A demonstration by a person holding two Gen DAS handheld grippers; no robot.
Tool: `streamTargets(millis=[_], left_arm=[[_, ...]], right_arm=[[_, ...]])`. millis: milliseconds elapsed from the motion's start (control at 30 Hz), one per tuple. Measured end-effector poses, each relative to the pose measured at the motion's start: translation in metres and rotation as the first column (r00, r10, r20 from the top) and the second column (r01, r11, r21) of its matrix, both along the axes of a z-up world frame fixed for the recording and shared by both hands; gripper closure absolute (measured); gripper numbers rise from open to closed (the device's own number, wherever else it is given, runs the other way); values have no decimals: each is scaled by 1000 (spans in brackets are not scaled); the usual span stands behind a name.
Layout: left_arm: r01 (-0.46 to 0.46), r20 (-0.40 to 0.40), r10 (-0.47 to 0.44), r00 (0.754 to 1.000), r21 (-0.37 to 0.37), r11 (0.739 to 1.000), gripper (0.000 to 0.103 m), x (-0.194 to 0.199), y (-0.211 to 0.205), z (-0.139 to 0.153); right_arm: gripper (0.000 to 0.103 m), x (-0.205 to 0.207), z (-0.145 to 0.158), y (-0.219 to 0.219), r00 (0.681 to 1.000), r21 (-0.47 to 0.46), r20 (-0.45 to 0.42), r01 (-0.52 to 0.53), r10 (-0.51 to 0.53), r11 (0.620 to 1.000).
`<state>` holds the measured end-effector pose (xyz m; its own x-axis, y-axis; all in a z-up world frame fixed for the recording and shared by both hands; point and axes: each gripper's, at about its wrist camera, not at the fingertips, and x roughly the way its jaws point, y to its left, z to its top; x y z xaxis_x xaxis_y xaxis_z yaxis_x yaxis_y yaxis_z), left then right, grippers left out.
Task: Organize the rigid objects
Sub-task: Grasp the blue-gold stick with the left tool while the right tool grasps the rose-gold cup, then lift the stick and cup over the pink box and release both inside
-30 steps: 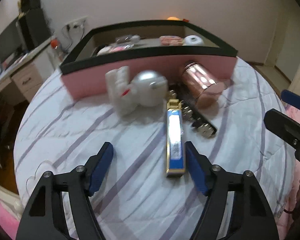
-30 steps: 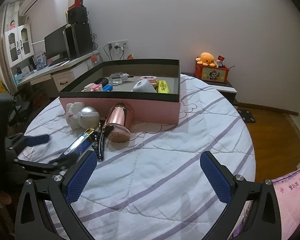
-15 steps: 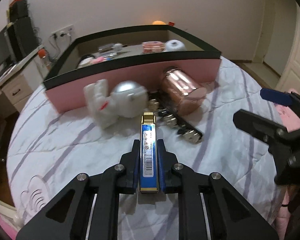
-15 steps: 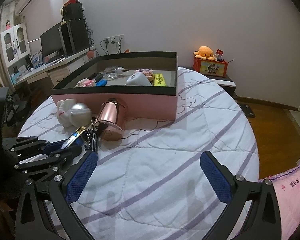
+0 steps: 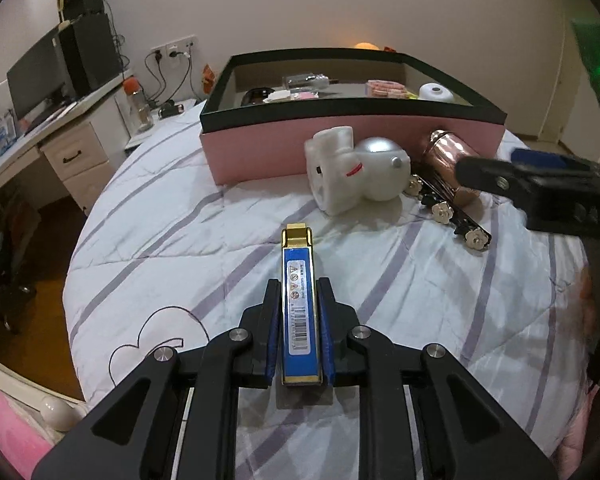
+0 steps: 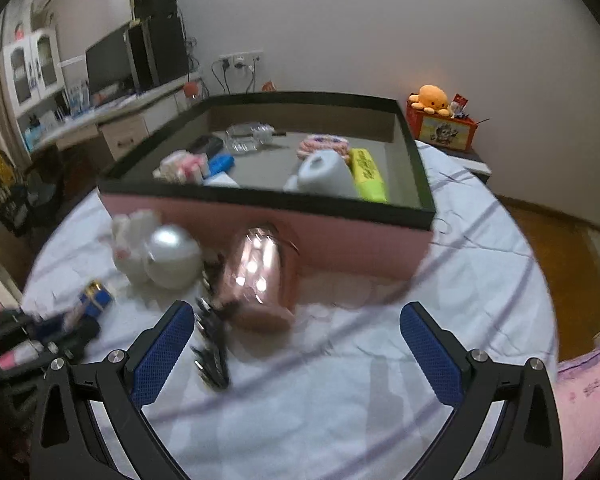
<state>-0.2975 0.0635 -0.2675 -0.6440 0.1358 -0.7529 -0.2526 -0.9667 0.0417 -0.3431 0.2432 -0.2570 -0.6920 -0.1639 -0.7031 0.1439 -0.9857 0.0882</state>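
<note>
My left gripper [image 5: 300, 285] is shut on a flat blue-and-gold bar [image 5: 299, 264], which sticks out forward over the striped bedspread. Ahead lie a white-and-silver toy [image 5: 352, 172], a rose-gold cylinder [image 5: 448, 164] and a black hair clip with flowers [image 5: 448, 216], all against the pink box [image 5: 284, 148]. In the right wrist view my right gripper [image 6: 296, 312] stands open just in front of the rose-gold cylinder [image 6: 260, 276], with the hair clip [image 6: 212, 344] by its left finger. One of its fingers [image 5: 500, 176] reaches in from the right in the left wrist view.
The pink box [image 6: 340, 240] has a black rim and holds several small items, among them a white roll [image 6: 324, 176] and a yellow block [image 6: 366, 174]. A desk with a monitor [image 5: 40, 76] stands to the left. An orange plush [image 6: 432, 98] sits beyond the bed.
The left gripper shut on the blue-and-gold bar and drew it back from the other items. The right gripper moved forward, close to the rose-gold cylinder.
</note>
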Motion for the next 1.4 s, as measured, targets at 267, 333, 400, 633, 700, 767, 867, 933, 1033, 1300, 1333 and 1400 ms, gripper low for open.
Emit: streamTargets(millis=[267, 333, 400, 633, 700, 767, 867, 933, 1033, 1300, 1333, 1400], left_arm=[[20, -5, -20, 1000, 50, 999, 84, -4, -5, -3], [19, -8, -18, 1000, 55, 998, 84, -5, -5, -3], [20, -12, -19, 1000, 59, 998, 82, -7, -5, -4], [26, -23, -24, 999, 63, 998, 85, -6, -3, -4], [31, -18, -30, 999, 76, 997, 86, -3, -4, -2], [30, -13, -29, 999, 90, 996, 87, -2, -6, -1], [45, -7, -44, 999, 76, 996, 88, 3, -2, 1], [64, 0, -64, 998, 79, 995, 88, 7, 1, 2], [73, 0, -73, 997, 64, 995, 88, 12, 6, 1], [50, -2, -50, 999, 55, 997, 88, 12, 10, -2], [48, -2, -48, 999, 55, 997, 87, 12, 10, -2], [45, -6, -44, 999, 59, 997, 87, 11, 10, -2]], right_arm=[[46, -26, -19, -5, 996, -9, 93, -8, 9, 1000], [46, -29, -19, -5, 996, -15, 93, -9, 10, 1000], [46, -32, -20, -5, 995, -14, 99, -8, 9, 1000], [49, -34, -25, 1, 994, -56, 108, -28, 34, 998], [53, -29, -23, 3, 994, -60, 101, -39, 44, 997], [54, -23, -23, 4, 993, -62, 99, -56, 61, 997], [54, -10, -22, 8, 992, -57, 101, -69, 75, 996], [54, 0, -22, 11, 991, -35, 110, -73, 76, 997], [54, 18, -20, 15, 990, -1, 126, -70, 69, 998], [53, 11, -26, 17, 995, -5, 102, -5, 6, 1000], [53, 10, -27, 16, 995, 0, 97, 2, -2, 1000], [53, 9, -27, 14, 996, 11, 88, 7, -8, 1000]])
